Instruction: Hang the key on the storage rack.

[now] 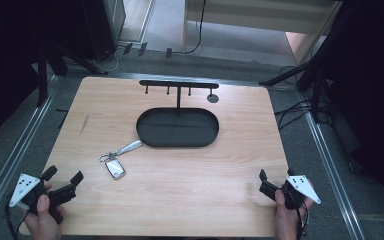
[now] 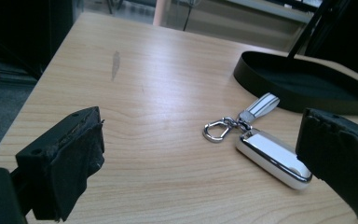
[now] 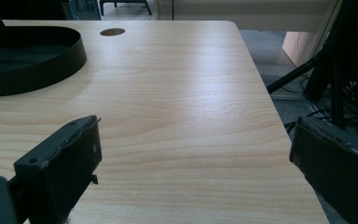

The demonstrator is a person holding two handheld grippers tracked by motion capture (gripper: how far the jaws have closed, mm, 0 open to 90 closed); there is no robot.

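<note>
Table hole [image 3: 112, 31] beyond black tray [image 3: 37, 70]

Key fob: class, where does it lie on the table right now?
In the high view the key fob lies left of centre on the table, just in front of the black oval tray.

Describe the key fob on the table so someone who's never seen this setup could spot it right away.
Start at the black oval tray with a hook stand in the middle of the wooden table. Just off its near-left rim lies the key fob, flat on the wood. It is the only shiny white and chrome thing there, with a grey strap and a metal clip.
</note>
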